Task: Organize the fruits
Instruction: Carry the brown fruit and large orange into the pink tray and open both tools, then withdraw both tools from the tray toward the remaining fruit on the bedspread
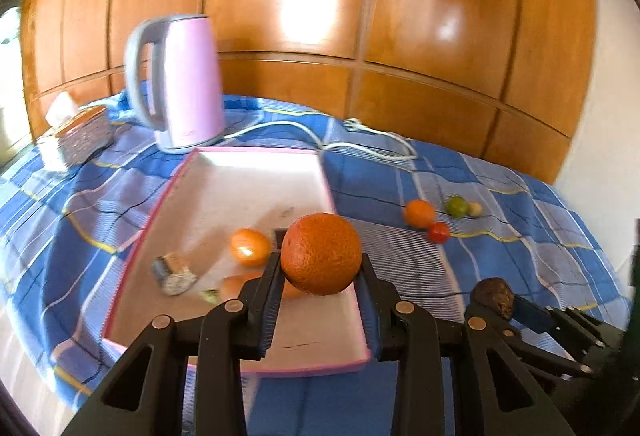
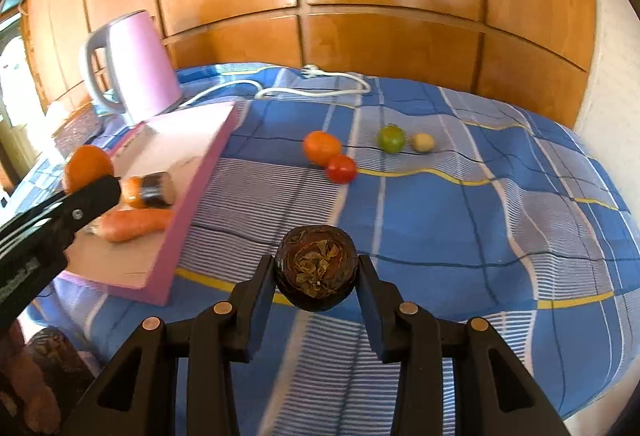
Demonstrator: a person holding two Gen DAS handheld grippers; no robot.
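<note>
My left gripper is shut on a large orange and holds it above the near right part of the pink tray. In the tray lie a small orange, a carrot and a foil-wrapped item. My right gripper is shut on a dark brown round fruit, held above the blue checked cloth right of the tray. On the cloth farther off lie an orange, a red tomato, a green lime and a small pale fruit.
A pink electric kettle stands behind the tray, its white cord trailing right across the cloth. A tissue box sits at the far left. Wooden panelling rises behind the table.
</note>
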